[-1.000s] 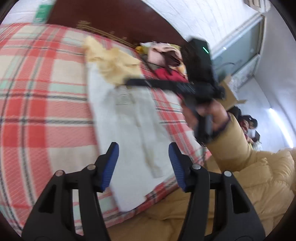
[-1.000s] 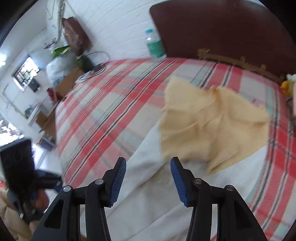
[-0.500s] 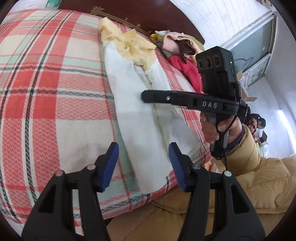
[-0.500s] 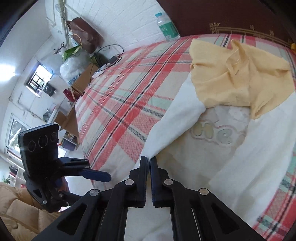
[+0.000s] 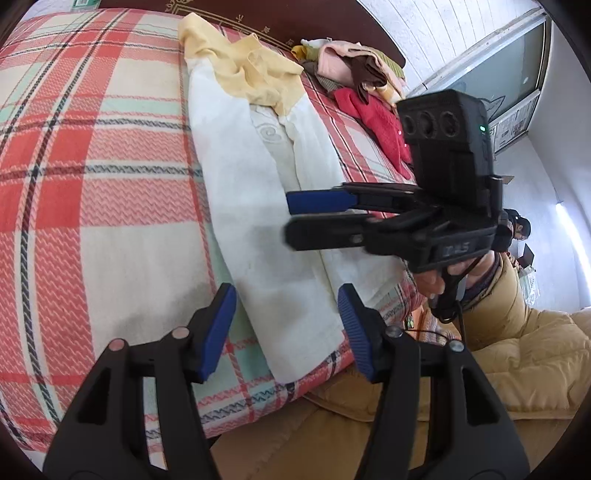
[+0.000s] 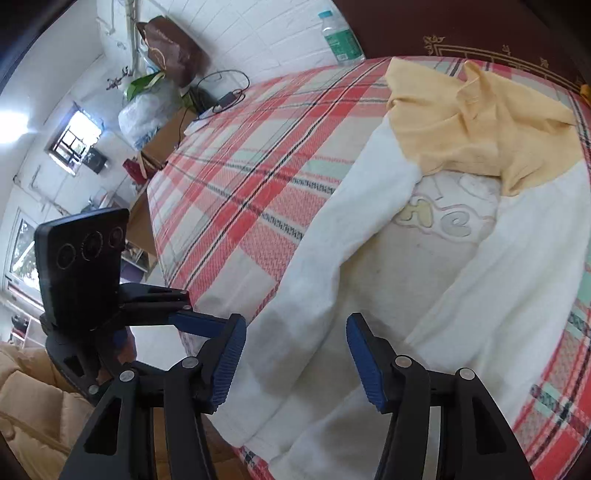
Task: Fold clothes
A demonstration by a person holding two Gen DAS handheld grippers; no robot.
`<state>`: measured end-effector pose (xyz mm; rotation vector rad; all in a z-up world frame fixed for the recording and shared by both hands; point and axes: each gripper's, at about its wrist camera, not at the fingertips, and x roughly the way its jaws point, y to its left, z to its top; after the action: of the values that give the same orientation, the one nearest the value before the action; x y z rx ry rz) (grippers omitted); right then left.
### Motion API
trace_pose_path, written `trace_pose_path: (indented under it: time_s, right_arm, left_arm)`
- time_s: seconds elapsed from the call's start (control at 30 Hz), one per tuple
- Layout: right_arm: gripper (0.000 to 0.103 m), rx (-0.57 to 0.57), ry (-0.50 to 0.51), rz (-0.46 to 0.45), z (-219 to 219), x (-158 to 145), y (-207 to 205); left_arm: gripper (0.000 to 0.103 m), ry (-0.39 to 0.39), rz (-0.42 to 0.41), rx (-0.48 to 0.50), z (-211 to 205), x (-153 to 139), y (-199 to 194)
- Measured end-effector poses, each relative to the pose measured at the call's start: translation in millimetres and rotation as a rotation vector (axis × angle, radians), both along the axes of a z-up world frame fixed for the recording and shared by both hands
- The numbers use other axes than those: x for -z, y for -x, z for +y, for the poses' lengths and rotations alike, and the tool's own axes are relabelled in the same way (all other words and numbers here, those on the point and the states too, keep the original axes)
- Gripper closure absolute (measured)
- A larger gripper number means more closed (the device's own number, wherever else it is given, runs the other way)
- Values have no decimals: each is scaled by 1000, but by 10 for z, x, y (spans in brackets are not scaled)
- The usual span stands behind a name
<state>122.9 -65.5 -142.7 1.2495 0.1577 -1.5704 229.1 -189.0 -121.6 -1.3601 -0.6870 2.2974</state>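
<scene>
Here, the left gripper has its blue-padded fingers spread wide with nothing between them, poised above the near hem of the white sweatshirt. The right gripper is likewise released, its pads parted above the garment's lower half without pinching any cloth; in the left wrist view it enters from 3 o'clock, held in a hand with a tan puffy sleeve. The sweatshirt lies flat and lengthwise on the plaid bedspread, both sleeves folded inward along the body and its yellow hood bunched at 12 o'clock toward the dark headboard. At 1 o'clock in the left wrist view a heap of other clothes, pink, brown and red, sits beside the hood. A water bottle stands at 12 o'clock in the right wrist view, against the white brick wall.
</scene>
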Motion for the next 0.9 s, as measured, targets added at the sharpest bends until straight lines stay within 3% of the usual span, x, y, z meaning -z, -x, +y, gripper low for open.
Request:
trace_pose_path:
  time_s: [0.03, 0.27, 0.33, 0.4, 0.5, 0.57, 0.67, 0.9]
  right_arm:
    - [98, -10, -9, 5, -39, 25, -17]
    - [99, 39, -24, 64, 229, -63, 43]
    - [86, 64, -96, 83, 260, 26, 65]
    - [80, 81, -94, 109, 355, -3, 42]
    - [45, 86, -6, 164, 650, -229, -77]
    - [42, 69, 3, 236, 845, -352, -215]
    - [38, 1, -76, 329, 1023, -398, -481]
    - [37, -258, -303, 576, 1094, -119, -1042]
  left_arm:
    - [44, 7, -2, -1, 3, -2, -15]
    - [44, 43, 25, 3, -9, -97, -78]
    - [44, 87, 22, 11, 21, -98, -31]
    - [44, 149, 17, 36, 80, -105, -11]
    - [44, 246, 30, 90, 156, -149, -56]
    - [44, 313, 58, 136, 218, -198, -110]
    - [44, 415, 131, 247, 385, -282, -220]
    - [43, 612, 266, 528, 881, -291, -384]
